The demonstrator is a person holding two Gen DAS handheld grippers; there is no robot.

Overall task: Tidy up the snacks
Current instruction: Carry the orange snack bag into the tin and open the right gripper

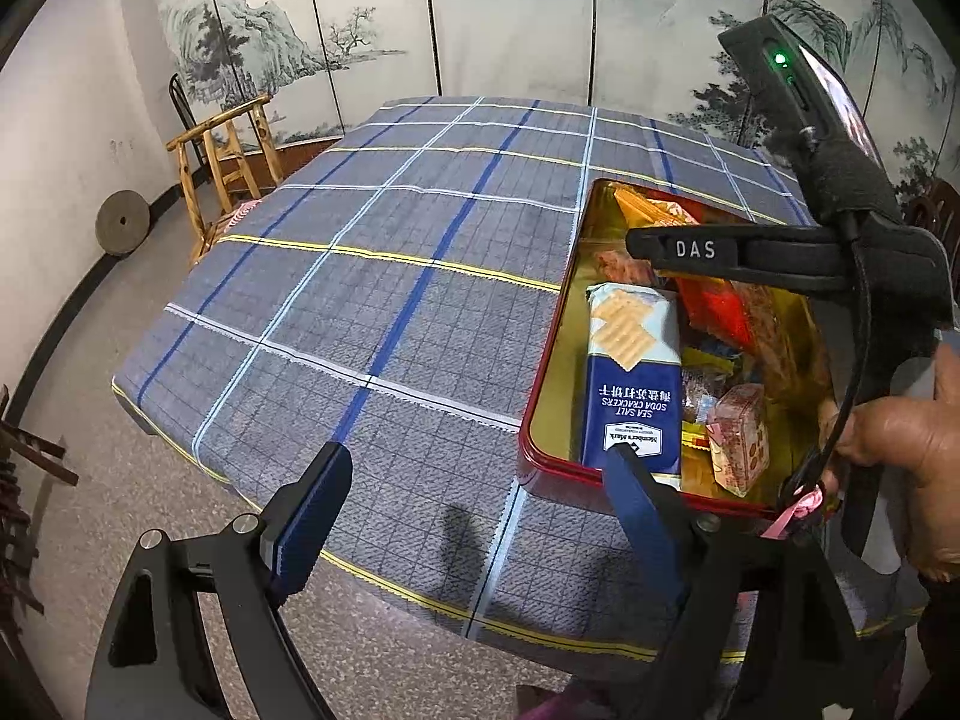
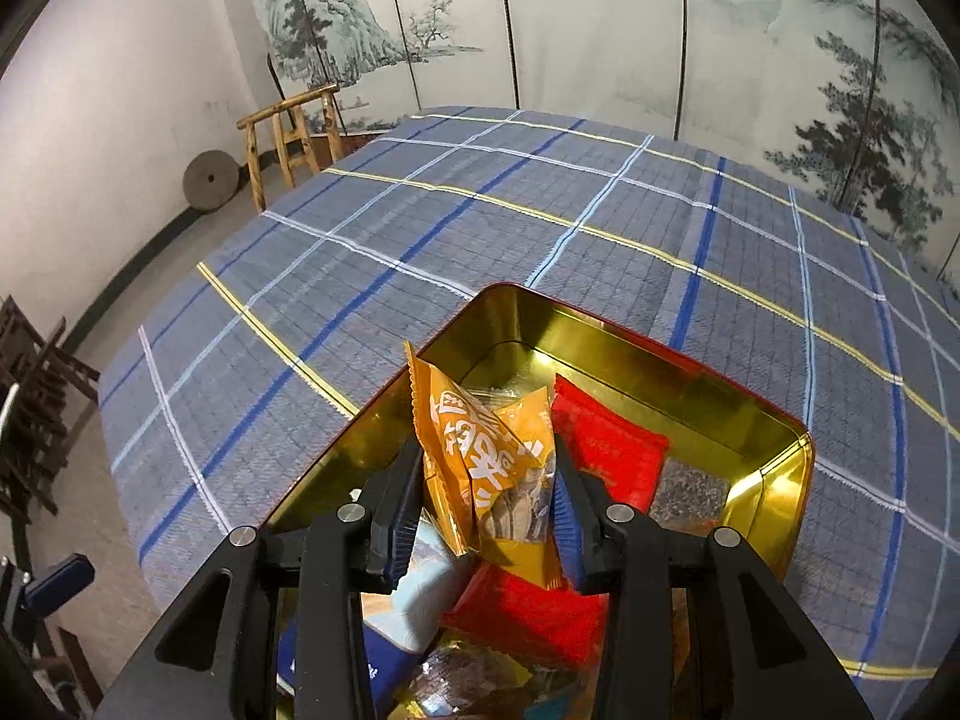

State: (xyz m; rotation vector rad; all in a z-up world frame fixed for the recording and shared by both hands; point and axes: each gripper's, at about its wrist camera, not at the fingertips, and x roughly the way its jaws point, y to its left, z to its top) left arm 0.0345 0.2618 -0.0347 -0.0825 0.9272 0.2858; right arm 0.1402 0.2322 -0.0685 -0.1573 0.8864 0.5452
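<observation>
One orange snack packet (image 2: 480, 450) clamped between right fingers (image 2: 564, 516), left fingers (image 1: 318, 510) spread, empty.

We read "SEA SALT SODA CRACKERS" in white letters, upside down in the left wrist view, on the blue cracker pack (image 1: 635, 384) lying in the red tin (image 1: 543, 408), with a line of Chinese characters above it and a white "Member's Mark" brand panel near the pack's close end. On the black arm of the right gripper (image 1: 696, 249) reaching over the tin we read the white letters "DAS". The orange snack packet (image 2: 480, 450) between the right gripper's jaws carries large white Chinese characters that we cannot make out, and small marks at the top of the folding screen (image 1: 510, 18) are too small to read.
</observation>
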